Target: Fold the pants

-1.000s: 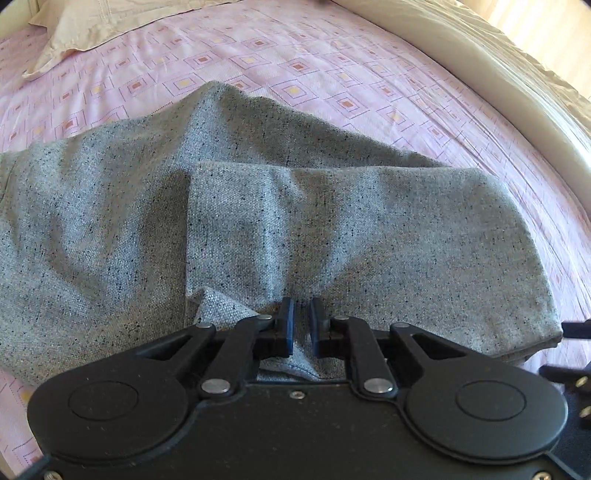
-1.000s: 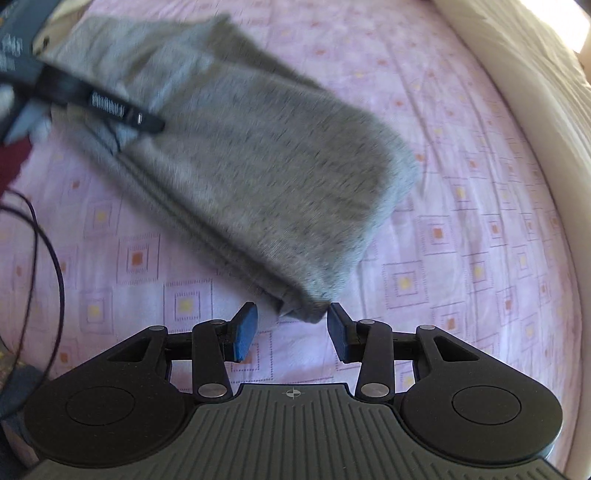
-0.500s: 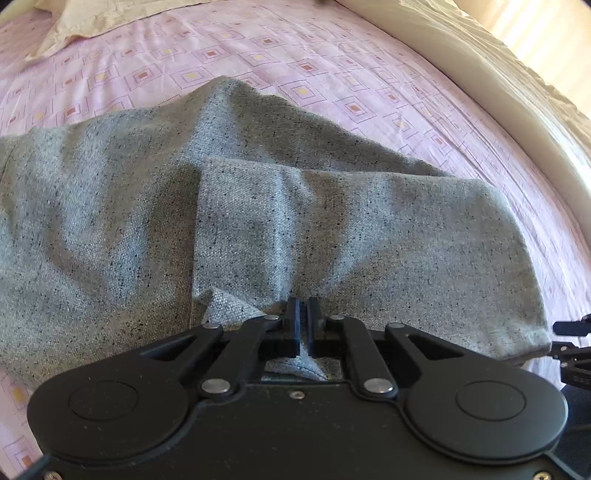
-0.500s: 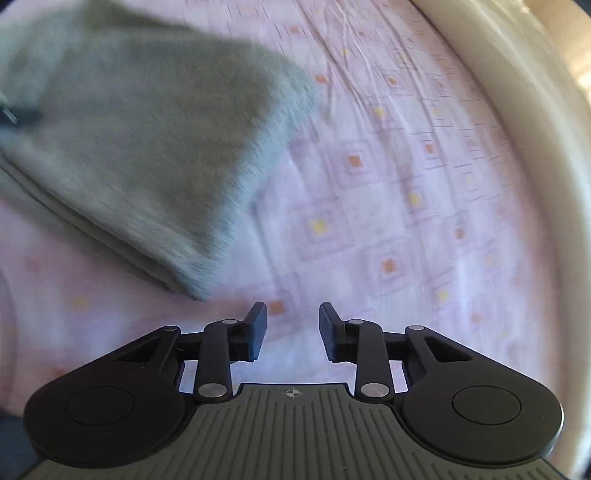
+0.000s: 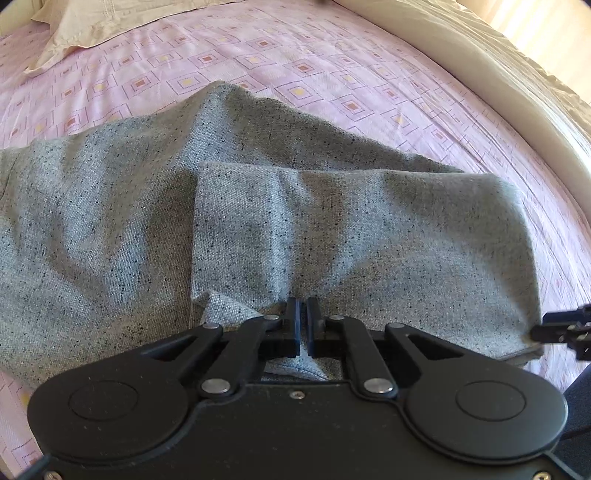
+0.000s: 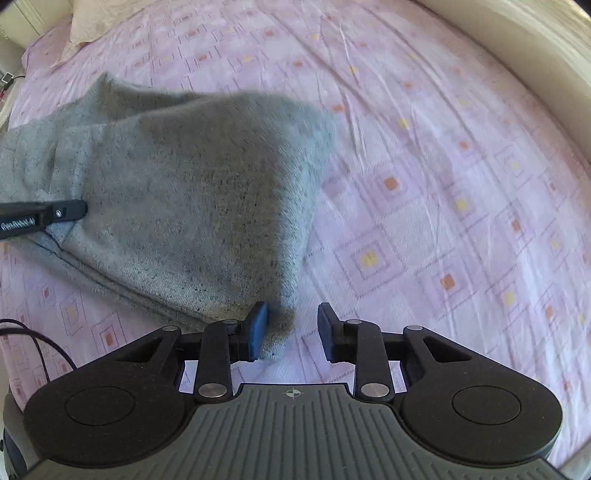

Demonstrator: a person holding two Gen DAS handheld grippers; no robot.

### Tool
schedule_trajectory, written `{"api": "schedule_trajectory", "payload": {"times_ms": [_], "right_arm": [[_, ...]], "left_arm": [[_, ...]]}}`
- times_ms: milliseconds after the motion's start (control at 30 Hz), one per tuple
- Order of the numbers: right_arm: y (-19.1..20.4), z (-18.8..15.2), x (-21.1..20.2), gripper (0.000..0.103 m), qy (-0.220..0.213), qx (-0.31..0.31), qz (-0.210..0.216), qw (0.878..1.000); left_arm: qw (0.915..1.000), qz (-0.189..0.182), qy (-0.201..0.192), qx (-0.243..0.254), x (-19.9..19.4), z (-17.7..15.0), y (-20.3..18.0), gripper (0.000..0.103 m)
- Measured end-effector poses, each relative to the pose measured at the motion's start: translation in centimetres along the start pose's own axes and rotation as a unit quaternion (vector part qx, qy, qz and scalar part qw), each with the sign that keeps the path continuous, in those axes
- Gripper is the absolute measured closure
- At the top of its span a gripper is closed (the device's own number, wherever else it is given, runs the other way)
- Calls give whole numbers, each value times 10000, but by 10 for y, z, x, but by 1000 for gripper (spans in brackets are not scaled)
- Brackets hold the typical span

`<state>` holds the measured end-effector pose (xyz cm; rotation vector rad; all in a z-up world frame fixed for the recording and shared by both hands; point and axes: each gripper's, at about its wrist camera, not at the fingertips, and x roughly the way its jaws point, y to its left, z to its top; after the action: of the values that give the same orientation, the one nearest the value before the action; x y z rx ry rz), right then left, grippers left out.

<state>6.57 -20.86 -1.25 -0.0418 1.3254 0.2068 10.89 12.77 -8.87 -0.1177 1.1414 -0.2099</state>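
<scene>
You are holding two tongs over a bed covered in a pink sheet with a pattern of small squares. Grey speckled pants are lying on the sheet, partly folded, with one layer doubled over the rest.

Your left tongs are pointing steeply down at the near edge of the pants. Their jaws are nearly together and are pinching a small bunch of the grey cloth, which is puckering up between the pads. From the right camera you can see the same tongs reaching in from the left edge and biting into the pants.

Your right tongs are standing at the near right corner of the folded pants. Their jaws are apart, having narrowed a moment ago. The corner of the cloth is lying between them, right against the left pad, while the right pad is standing clear over bare sheet. This view is slightly blurred.

A cream pillow is lying at the far end of the bed. A dark cable is curling in at the lower left of the right view.
</scene>
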Motion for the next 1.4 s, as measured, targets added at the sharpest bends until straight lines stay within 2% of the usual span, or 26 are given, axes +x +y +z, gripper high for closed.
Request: {"api": "schedule_trajectory", "payload": {"times_ms": [100,167,233,267,300,400,500,567,767,833,900,933,1033,1100,1167,1333,1400], "right_arm": [[-2,8,-23,73,-594,73,-77,9982],[-4,14,-32,73,-1258,112,124,9919],[0,23,-30,74,-1616,81,228,9866],[0,32,-23,78,-1760,39,326,9838],[1,38,-17,84,-1815,22,409,9825],[8,52,13,87,-1765,34,186,9841],[1,48,40,92,-1633,341,49,9860],[-4,33,40,92,-2006,591,213,9777],[-28,31,42,93,-2163,1175,843,9656],[-24,30,42,92,-2224,1135,819,9649],[-20,29,42,92,-2268,1029,745,9656],[-16,30,44,92,-2291,983,715,9658],[-14,29,44,92,-2357,927,748,9645],[-13,30,44,91,-2404,901,758,9635],[-11,30,43,91,-2439,834,792,9629],[-7,32,42,91,-2469,692,855,9628],[-6,32,42,91,-2475,665,873,9626]], "left_arm": [[9999,53,-56,70,0,-2,-3,88],[9998,96,-73,135,-1,-3,-5,88],[9997,121,-93,214,-1,-3,-8,88],[9996,122,-104,225,-1,-4,-8,88],[9996,109,-116,217,-1,-4,-8,88],[9998,35,-164,111,-2,-6,-4,88],[9997,14,-228,23,-2,-9,-2,88],[9996,34,-283,34,-3,-11,-3,88],[9978,167,-617,-158,-25,-15,3,88],[9959,365,-777,-270,-39,-16,15,83],[9936,535,-871,-481,-52,-16,36,67],[9919,624,-895,-647,-57,-15,50,64],[9837,852,-945,-1272,-73,-18,100,63],[9742,976,-970,-1791,-80,-21,135,60],[9628,992,-1024,-2296,-87,-26,167,54],[9343,500,-1117,-3349,-84,-47,222,49],[9284,379,-1115,-3524,-77,-51,229,48]]}}
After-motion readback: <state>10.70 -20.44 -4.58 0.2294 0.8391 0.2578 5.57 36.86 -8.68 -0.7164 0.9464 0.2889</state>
